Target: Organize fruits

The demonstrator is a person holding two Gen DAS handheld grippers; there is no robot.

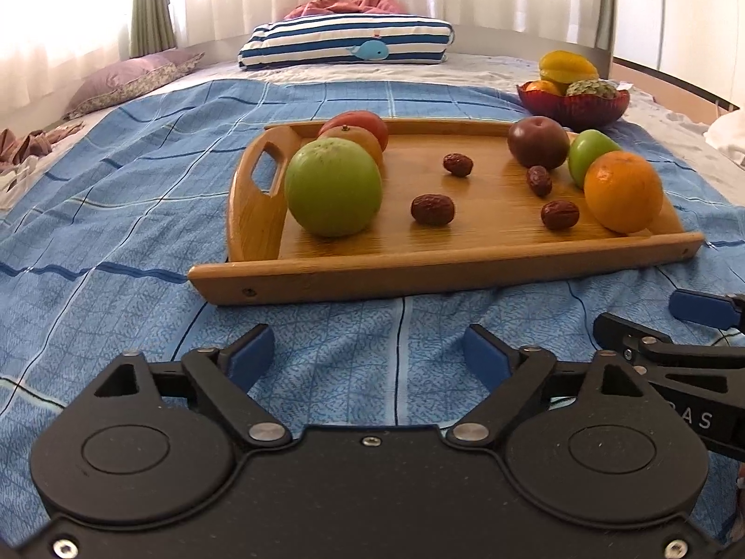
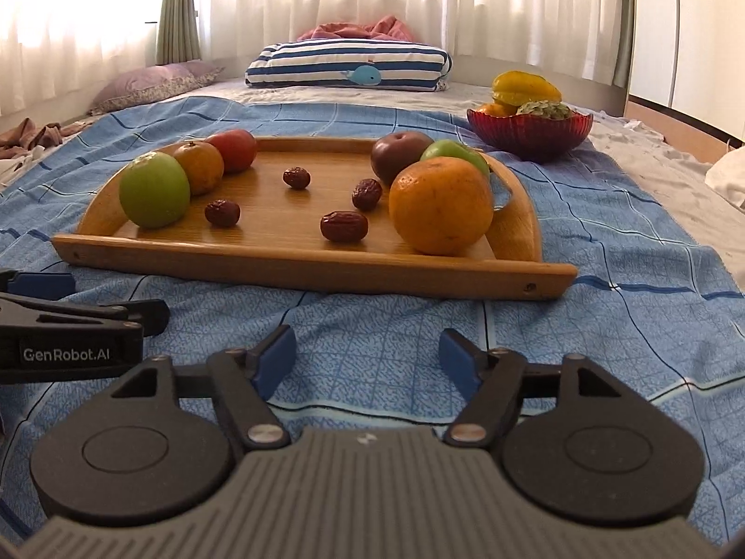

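A wooden tray lies on a blue checked bedspread. Its left side holds a green apple, an orange and a red fruit. On its right are a dark plum, a small green fruit and a big orange. Several brown dates are scattered between them. My left gripper and right gripper hover open over the cloth before the tray, nothing between the fingers.
A red glass bowl with a yellow starfruit and other fruit stands behind the tray on the right. A striped whale pillow and a purple pillow lie at the head of the bed, with curtains behind.
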